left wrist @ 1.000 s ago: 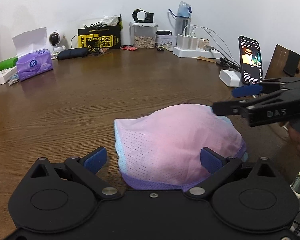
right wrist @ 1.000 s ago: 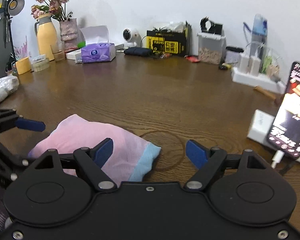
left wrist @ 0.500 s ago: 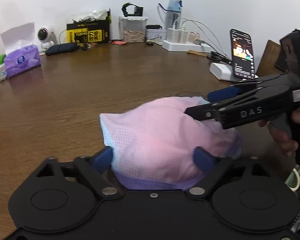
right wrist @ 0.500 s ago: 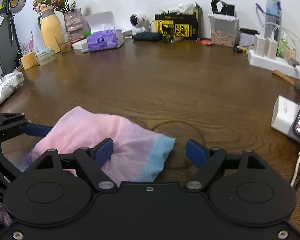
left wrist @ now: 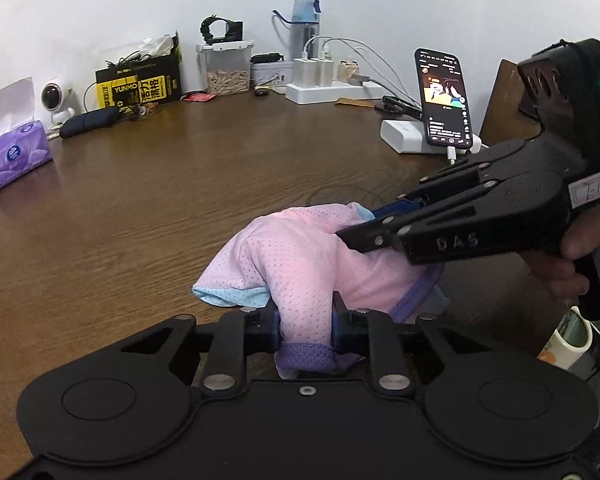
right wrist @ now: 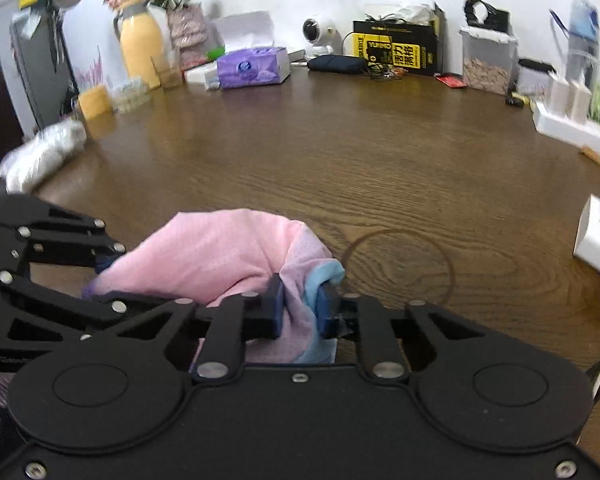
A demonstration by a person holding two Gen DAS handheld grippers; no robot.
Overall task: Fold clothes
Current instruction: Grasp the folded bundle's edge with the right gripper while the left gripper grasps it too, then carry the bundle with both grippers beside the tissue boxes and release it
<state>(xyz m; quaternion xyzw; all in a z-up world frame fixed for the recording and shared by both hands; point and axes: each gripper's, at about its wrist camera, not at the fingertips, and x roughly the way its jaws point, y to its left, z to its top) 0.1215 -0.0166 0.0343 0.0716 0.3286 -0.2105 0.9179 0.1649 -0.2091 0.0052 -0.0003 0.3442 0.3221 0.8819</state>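
One garment: a pink mesh garment [left wrist: 300, 252] with light-blue and purple trim, bunched near the front edge of the bench [left wrist: 180, 184], toward its right side. Two claws, both on it.

Left claw [left wrist: 306, 326]: pads clamped on a pink fold with the purple hem hanging below. Right claw [right wrist: 298, 308]: pads clamped on the pink and light-blue edge.

Half a second ago both claws stood apart around the cloth, which lay as a flatter mound; now both are pinched onto it and it is drawn up into ridges.

A hand [left wrist: 580, 248] on the right claw's handle is cut off at the frame edge. The right wrist view is motion-blurred at the back of the bench; the cloth under the claws is hidden.
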